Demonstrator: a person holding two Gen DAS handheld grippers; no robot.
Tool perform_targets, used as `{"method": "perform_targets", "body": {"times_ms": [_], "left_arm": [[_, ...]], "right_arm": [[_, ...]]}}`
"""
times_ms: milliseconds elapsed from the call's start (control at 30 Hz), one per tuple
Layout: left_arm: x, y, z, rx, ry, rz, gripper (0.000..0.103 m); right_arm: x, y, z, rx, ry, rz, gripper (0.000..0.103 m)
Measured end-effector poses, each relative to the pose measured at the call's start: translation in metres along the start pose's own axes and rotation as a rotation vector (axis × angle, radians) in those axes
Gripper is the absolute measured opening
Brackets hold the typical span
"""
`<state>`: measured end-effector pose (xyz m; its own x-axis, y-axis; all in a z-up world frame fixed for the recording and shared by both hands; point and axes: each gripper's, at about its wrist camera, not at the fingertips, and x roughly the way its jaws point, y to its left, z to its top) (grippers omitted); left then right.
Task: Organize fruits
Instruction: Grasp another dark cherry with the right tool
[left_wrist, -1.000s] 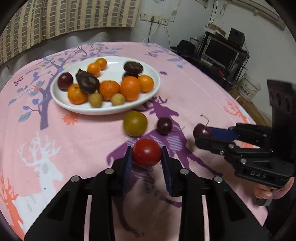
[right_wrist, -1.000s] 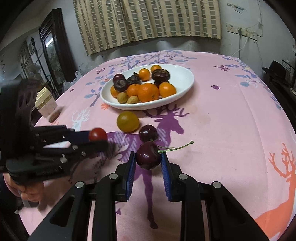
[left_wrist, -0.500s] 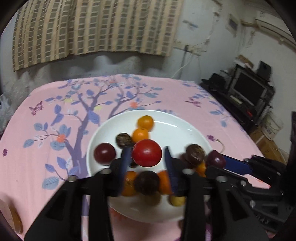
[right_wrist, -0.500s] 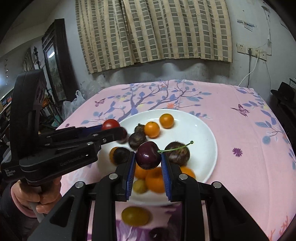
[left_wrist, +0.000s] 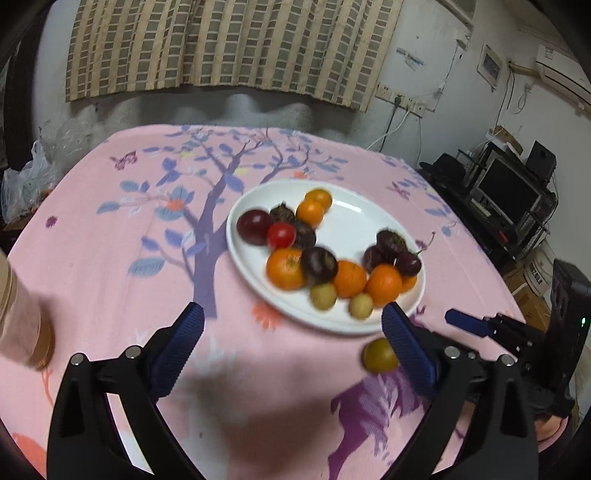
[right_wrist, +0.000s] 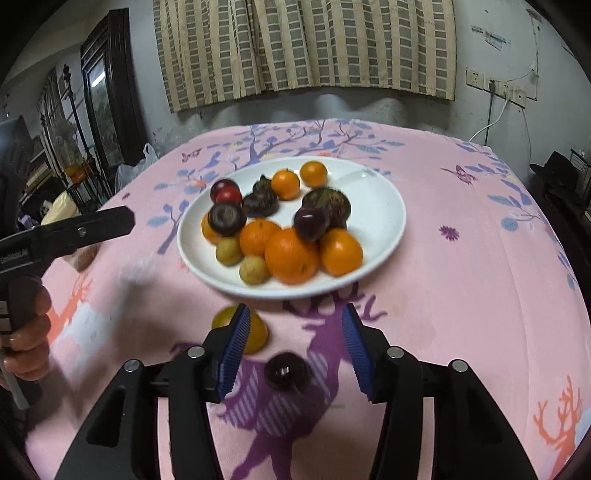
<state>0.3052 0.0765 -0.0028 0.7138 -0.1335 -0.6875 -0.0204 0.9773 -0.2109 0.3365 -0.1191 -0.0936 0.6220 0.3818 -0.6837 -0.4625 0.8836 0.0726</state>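
Nearest the plate's (right_wrist: 388, 236) front rim, on the cloth (right_wrist: 461, 295), two fruits remain outside it: a dark cherry (right_wrist: 287, 370) and a yellow-green plum (right_wrist: 255, 332). The cherry lies farther out from the rim than the plum, almost straight ahead of the right gripper (right_wrist: 293, 350) and between its two fingers, a little toward the left one. That gripper's jaws stand wide apart and hold nothing. The cherry is round with no stem showing, so no long axis matters; judging from this, a short push forward and down would bring the pads to either side of it.

Beside it, closer to the rim, the plum is partly hidden behind the right gripper's left finger. In the left wrist view the plum (left_wrist: 380, 355) sits just off the plate's (left_wrist: 332, 325) front rim, touching or nearly touching the left gripper's right finger (left_wrist: 406, 350), well off that gripper's midline. The left gripper (left_wrist: 291, 350) is also spread open and empty. It looks the nearer tool for the plum, but would have to shift right to centre it.

Farther out, on the plate, oranges, dark fruits, a red tomato (left_wrist: 281, 235) and a stemmed cherry (left_wrist: 408, 263) rest in a loose heap.
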Motion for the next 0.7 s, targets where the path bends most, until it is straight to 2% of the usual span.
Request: {"method": "perform_targets", "body": {"times_ms": [233,700], "left_arm": [[0.004,0.021,-0.040,-0.058,0.070,0.030,0.095],[0.006,0.020,-0.048,-0.036,0.080,0.037,0.095]], "right_arm": [[0.005,0.010,-0.019,-0.042,0.047,0.003,0.052],[0.012,0.016,-0.024,-0.065,0.087,-0.001,0.052]]}}
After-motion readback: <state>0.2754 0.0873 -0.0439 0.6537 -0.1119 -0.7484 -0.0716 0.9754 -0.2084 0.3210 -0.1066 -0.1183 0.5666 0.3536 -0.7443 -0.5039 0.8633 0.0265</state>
